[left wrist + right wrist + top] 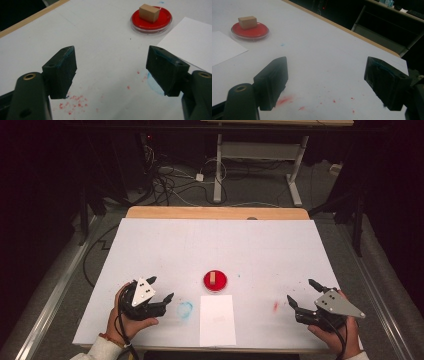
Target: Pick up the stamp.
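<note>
Both tongs, left (pixel 159 288) and right (pixel 301 290), were open and empty near the surface's (pixel 150 245) front edge. To grab the block (pixel 213 278) well, squeeze its flat sides on the red dish (pixel 215 282).

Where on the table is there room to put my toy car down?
The whole far half of the white table, beyond the red dish with its wooden block, is bare. So is the stretch between the dish and the right tongs. It is crowded near the front middle: dish, white paper sheet, blue smudge and left tongs.
</note>
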Demonstrator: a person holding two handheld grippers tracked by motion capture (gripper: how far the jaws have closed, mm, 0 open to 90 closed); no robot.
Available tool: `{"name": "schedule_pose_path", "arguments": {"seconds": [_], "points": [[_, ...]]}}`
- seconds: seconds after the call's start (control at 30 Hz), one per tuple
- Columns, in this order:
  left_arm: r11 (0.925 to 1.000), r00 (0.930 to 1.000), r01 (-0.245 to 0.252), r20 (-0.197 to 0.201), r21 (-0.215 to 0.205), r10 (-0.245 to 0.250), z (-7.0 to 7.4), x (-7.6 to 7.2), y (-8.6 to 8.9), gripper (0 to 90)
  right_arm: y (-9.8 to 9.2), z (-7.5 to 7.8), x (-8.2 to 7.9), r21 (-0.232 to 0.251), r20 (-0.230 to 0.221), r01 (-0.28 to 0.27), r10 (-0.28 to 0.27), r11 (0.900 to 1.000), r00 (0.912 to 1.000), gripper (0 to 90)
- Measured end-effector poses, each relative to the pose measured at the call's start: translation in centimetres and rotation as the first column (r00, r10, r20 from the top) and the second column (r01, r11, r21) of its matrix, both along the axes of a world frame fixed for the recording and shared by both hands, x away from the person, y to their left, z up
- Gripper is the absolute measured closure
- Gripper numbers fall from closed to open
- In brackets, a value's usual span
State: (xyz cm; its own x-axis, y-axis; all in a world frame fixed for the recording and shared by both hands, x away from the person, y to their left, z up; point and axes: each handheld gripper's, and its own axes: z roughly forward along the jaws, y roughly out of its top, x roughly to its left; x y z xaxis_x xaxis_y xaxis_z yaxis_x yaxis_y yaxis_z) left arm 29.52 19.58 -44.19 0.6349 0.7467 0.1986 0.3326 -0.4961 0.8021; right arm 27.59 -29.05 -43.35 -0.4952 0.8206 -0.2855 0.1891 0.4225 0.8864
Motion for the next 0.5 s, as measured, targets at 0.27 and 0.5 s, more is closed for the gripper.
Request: {"name": "schedule_pose_path", "arguments": {"seconds": [0.27,0.5], "points": [[0.999,0.9994,0.028,-0.021,0.034,-0.027,0.4,0.5,-1.6,25.5,0.1,-0.1,0.0,-0.006,-0.005,-0.006,0.006,1.0,1.0,19.3],[0.9989,0.998,0.035,-0.053,0.031,-0.034,0.9,1.0,-2.9,25.5,0.3,-0.4,0.1,-0.031,-0.02,-0.004,0.004,1.0,0.9998,19.3]]}}
